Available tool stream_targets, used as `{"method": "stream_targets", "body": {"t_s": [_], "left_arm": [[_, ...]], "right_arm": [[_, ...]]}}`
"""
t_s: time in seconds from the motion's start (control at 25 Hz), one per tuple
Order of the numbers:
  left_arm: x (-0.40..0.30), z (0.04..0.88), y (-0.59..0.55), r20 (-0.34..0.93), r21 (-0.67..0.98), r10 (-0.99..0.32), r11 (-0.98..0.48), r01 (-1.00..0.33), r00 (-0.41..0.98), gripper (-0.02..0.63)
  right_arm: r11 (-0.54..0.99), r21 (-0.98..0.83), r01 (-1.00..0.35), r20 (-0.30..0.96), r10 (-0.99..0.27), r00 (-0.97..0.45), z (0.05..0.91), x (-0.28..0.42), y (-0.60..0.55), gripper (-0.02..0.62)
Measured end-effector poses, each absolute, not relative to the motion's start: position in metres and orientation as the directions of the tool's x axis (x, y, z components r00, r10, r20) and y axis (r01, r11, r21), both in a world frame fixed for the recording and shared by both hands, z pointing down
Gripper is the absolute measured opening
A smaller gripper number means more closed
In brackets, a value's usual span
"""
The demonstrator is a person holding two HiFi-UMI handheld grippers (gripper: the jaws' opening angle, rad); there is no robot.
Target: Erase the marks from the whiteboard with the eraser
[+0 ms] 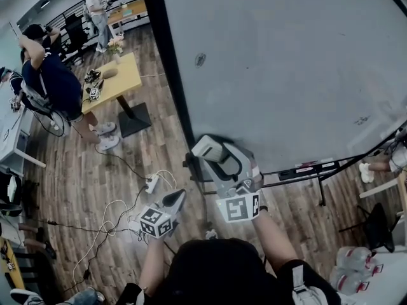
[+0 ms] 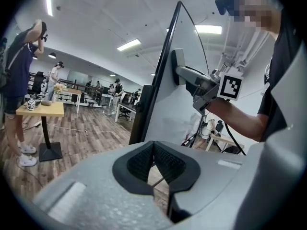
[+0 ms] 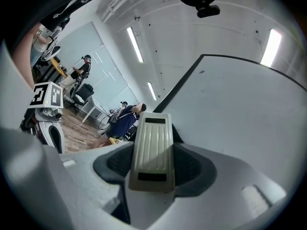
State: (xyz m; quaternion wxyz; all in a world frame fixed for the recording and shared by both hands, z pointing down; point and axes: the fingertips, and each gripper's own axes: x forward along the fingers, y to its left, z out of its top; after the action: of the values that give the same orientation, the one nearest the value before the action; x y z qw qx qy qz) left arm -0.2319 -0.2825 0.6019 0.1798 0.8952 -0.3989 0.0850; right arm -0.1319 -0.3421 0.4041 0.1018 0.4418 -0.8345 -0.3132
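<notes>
A large whiteboard (image 1: 280, 62) on a black-framed stand fills the upper right of the head view. It carries a faint round smudge (image 1: 200, 59) and a small faint mark (image 1: 361, 120). My right gripper (image 1: 218, 157) is shut on a beige ribbed eraser (image 1: 208, 148) at the board's lower left corner. In the right gripper view the eraser (image 3: 153, 150) stands between the dark pads, with the whiteboard (image 3: 240, 109) just beyond it. My left gripper (image 1: 175, 201) hangs lower over the floor, shut, with nothing in it. The left gripper view shows the right gripper and eraser (image 2: 178, 66) against the whiteboard (image 2: 184, 111).
A power strip (image 1: 151, 183) and loose cables lie on the wood floor below left. A yellow table (image 1: 117, 78) stands at the left with a person (image 1: 54, 75) beside it. The board's tray (image 1: 311, 168) holds small items. Water bottles (image 1: 353, 259) sit at lower right.
</notes>
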Motion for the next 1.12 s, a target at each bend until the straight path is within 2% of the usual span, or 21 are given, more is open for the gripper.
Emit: {"method": "stream_targets", "body": {"t_s": [0.44,1.12], "left_arm": [[-0.220,0.600,-0.281,0.292,0.255,-0.686,-0.616,-0.746,0.666,0.011],[-0.189,0.594,-0.278,0.289,0.258,-0.664,-0.640,-0.724,0.690,0.011]], "right_arm": [[0.412,0.611,-0.676,-0.112,-0.801,-0.589,0.398,-0.121,-0.343,0.255],[0.334,0.593,-0.733,-0.146,-0.851,-0.505,0.375,-0.059,-0.347,0.255]]}}
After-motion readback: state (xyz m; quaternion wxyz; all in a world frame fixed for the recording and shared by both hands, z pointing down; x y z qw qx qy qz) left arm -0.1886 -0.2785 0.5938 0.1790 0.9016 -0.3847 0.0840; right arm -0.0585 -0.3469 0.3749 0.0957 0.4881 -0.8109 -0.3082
